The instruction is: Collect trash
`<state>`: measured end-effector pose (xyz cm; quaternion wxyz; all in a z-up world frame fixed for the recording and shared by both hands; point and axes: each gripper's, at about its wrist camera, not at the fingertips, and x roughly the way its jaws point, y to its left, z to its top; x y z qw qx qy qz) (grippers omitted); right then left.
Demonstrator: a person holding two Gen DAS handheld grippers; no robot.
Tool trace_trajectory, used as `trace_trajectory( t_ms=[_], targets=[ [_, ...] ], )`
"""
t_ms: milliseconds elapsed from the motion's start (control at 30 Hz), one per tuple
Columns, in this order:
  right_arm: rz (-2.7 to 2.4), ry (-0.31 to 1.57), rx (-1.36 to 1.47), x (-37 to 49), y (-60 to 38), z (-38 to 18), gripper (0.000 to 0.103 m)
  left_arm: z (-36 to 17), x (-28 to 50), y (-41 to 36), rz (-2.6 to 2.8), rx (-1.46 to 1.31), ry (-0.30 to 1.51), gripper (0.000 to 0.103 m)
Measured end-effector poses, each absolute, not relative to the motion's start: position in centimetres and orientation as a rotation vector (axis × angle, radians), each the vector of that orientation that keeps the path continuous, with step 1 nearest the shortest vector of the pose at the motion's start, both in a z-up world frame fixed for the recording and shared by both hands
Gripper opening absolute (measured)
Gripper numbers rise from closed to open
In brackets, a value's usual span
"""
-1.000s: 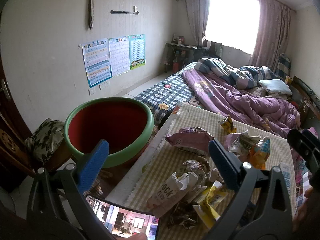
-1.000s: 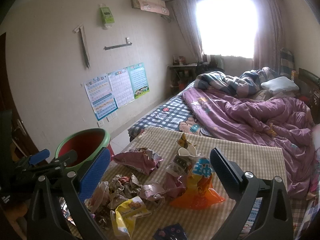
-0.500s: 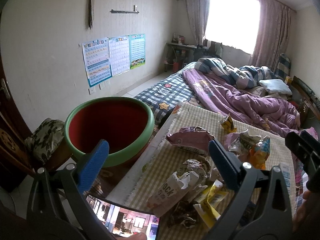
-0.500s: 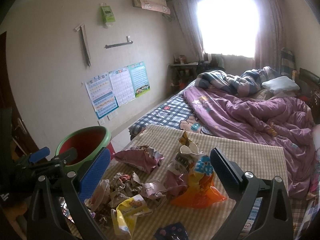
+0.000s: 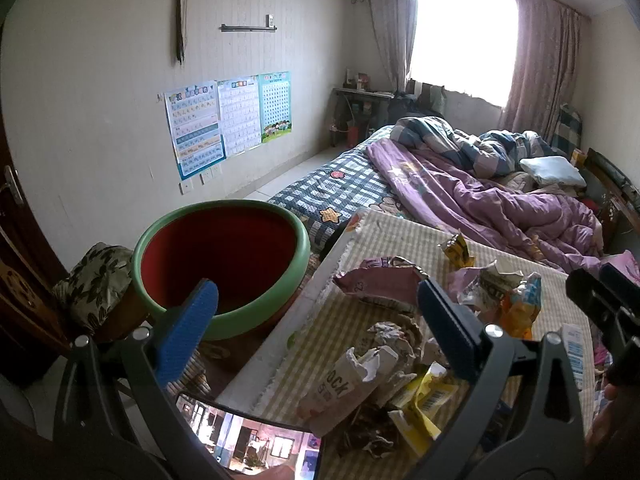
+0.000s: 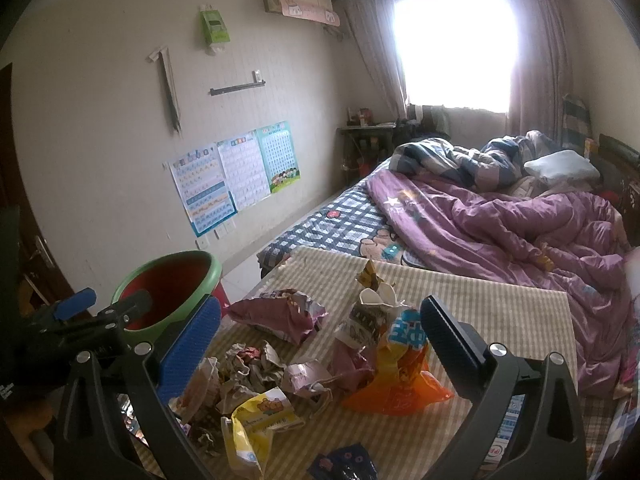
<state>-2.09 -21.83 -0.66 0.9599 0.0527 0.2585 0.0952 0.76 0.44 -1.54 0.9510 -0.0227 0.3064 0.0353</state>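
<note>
Unmade bed (image 6: 500, 216), wall posters (image 5: 228, 120), bright window (image 6: 452, 40)

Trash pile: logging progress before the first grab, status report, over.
Left hand-held gripper and right hand-held gripper open, empty. Trash pile untouched on checked table. Red basin at table's left. Phone at near edge.

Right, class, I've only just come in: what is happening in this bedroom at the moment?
A person holds a two-finger gripper in each hand above a checked-cloth table littered with snack rubbish. The left gripper and right gripper are both open and hold nothing. A crumpled pink wrapper, an orange snack bag and a yellow packet lie on the cloth. The green-rimmed red basin beside the table looks empty, so no trash appears collected yet.
</note>
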Motion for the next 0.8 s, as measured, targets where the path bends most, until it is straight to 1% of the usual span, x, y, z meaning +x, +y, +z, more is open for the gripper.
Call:
trace_trajectory(
  t_ms=[800],
  targets=[
    [0.193,0.563,0.101,-1.82,-21.89,-1.52,0.096,-1.8,1.05,1.02,0.077,-0.055,0.636,0.098]
  ],
)
